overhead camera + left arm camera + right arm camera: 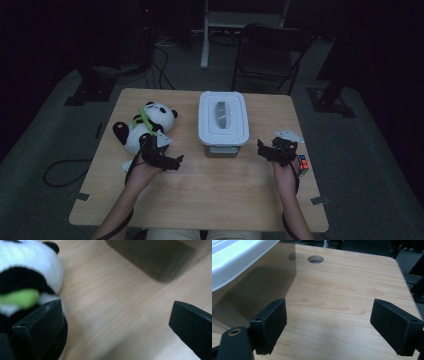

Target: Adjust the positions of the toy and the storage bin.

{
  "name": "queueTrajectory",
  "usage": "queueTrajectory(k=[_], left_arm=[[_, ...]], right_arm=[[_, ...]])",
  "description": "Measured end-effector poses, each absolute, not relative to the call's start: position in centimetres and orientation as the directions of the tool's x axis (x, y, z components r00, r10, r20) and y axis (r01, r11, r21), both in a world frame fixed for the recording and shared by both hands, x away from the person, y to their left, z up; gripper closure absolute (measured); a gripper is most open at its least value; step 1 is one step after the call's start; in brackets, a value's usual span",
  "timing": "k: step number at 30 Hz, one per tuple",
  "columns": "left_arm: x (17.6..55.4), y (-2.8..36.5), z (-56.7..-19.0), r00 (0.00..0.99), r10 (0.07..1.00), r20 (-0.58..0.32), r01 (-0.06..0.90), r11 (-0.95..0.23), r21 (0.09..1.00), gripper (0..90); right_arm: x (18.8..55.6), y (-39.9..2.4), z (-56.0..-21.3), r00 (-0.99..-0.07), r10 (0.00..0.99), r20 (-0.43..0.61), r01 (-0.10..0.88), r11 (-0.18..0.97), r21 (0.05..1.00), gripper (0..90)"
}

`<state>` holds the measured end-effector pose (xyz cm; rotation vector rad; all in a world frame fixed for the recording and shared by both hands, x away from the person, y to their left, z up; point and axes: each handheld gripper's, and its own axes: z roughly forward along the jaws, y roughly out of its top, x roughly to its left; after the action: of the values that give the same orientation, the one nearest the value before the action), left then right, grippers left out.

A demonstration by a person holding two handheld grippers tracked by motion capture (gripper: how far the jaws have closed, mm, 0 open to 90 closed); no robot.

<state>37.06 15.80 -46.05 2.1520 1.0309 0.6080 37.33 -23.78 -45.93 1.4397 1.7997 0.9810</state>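
Note:
A black-and-white panda plush (145, 125) with a green strap lies on the left of the wooden table (215, 195). A white lidded box (223, 120) stands at the centre. My left gripper (177, 161) hovers just right of the panda's lower end, open and holding nothing. In the left gripper view the panda (27, 277) touches the left jaw and bare wood lies inside the left gripper (115, 312). My right gripper (262, 150) sits right of the box's near corner, open and empty. In the right gripper view the right gripper (328, 310) frames bare wood beside the box (237, 262).
A Rubik's cube (303, 164) lies by the table's right edge, beside the right hand. A round cable hole (315, 259) is cut in the tabletop past the box. A dark chair (270, 50) stands behind the table. The near half of the table is bare wood.

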Motion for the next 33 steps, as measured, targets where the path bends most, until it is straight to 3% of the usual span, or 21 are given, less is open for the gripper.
queueTrajectory(k=[13,17,24,27,33], left_arm=[[42.2,12.1,-46.5,0.521,0.841,0.145,0.506,-0.442,0.741,0.5],[44.3,11.2,-47.0,0.473,0.873,0.119,0.560,-0.403,0.724,0.5],[46.3,10.6,-47.3,0.444,0.886,0.131,0.584,-0.397,0.708,0.5],[47.0,10.6,-47.4,0.415,0.900,0.136,0.596,-0.382,0.707,0.6],[48.6,10.1,-47.6,0.405,0.906,0.123,0.619,-0.371,0.692,0.6]], right_arm=[[41.0,-22.3,-48.3,-0.197,0.980,0.001,0.589,0.117,0.799,13.5],[42.1,-22.3,-48.9,-0.192,0.981,0.013,0.616,0.110,0.780,13.5],[44.4,-22.2,-48.7,-0.186,0.981,0.047,0.613,0.079,0.786,13.6],[45.3,-22.4,-48.9,-0.188,0.976,0.110,0.608,0.027,0.793,13.5],[46.6,-22.2,-49.2,-0.205,0.974,0.093,0.625,0.057,0.778,13.5]])
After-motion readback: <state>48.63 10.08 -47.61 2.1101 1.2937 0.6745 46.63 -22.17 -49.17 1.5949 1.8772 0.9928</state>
